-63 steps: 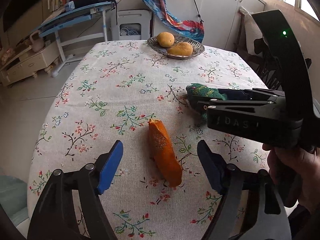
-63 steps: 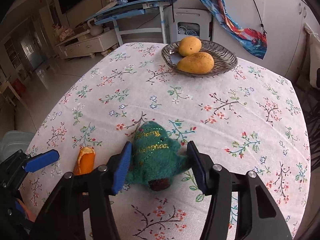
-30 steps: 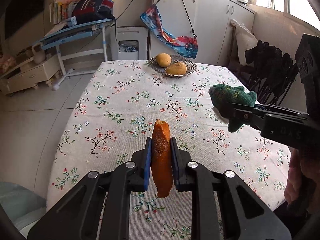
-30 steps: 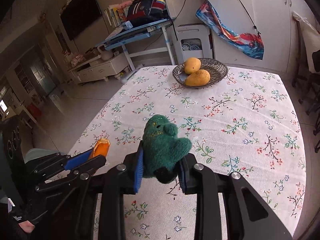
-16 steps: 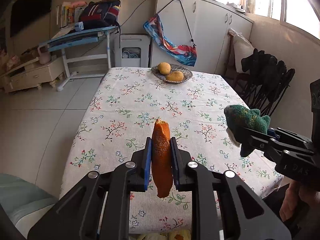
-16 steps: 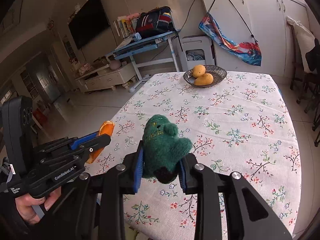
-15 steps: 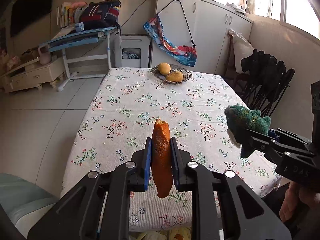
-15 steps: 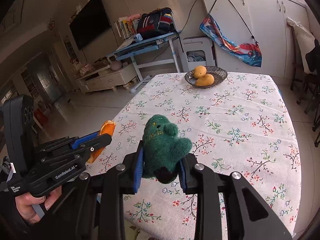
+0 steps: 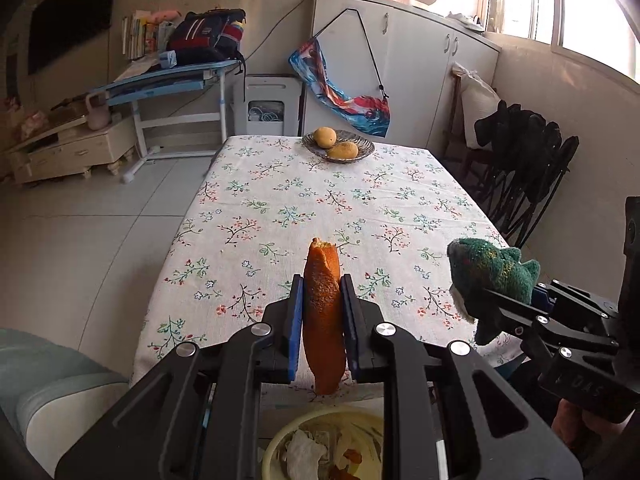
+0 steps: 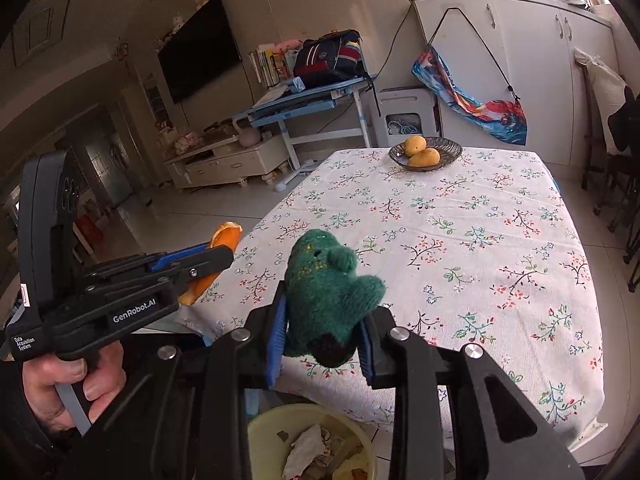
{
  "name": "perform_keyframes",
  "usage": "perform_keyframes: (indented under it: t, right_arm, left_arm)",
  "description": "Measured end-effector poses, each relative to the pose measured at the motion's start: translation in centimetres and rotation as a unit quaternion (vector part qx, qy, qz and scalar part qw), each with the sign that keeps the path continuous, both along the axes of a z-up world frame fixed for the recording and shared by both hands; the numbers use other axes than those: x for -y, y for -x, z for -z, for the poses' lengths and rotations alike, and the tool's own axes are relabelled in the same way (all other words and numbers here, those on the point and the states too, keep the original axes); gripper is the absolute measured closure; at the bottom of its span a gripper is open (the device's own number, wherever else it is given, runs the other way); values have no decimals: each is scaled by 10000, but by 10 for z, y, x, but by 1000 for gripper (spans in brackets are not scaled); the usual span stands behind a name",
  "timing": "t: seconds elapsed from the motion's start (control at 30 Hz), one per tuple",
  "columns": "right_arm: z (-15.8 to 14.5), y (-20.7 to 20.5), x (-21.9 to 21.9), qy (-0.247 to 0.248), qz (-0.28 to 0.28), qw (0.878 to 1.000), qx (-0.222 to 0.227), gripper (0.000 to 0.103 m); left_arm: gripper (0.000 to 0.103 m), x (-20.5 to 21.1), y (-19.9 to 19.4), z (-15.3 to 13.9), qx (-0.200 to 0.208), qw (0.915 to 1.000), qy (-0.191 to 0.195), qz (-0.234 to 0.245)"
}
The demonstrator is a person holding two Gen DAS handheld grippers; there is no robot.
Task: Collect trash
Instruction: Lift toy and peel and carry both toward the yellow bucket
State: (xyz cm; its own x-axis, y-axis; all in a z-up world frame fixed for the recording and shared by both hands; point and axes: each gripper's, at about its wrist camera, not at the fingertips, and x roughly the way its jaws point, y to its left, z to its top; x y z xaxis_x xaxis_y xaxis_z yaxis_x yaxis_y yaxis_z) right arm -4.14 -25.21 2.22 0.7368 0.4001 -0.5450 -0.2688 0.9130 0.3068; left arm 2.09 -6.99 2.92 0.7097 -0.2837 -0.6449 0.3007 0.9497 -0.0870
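Daylight came in strong from the window (image 9: 592,4) at top right and blew out to pure white glare there. The tablecloth (image 9: 320,216) was evenly lit with soft, faint shadows. The left side of the room stayed dim. Both shots were sharp in the middle, but the fisheye bent the walls and left black corners.
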Motion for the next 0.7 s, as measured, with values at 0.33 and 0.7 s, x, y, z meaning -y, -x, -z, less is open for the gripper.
perform_keyframes:
  t: [0.33,0.7]
  right_arm:
    - [4,30,-10,64,-125,9999,0,71]
    - [12,58,-27,171,-345,9992,-138,71]
  left_arm:
    - [85,-6,39,-6,80,10000,-24,49]
    - [85,-16,72,-2,6,10000,-53,62]
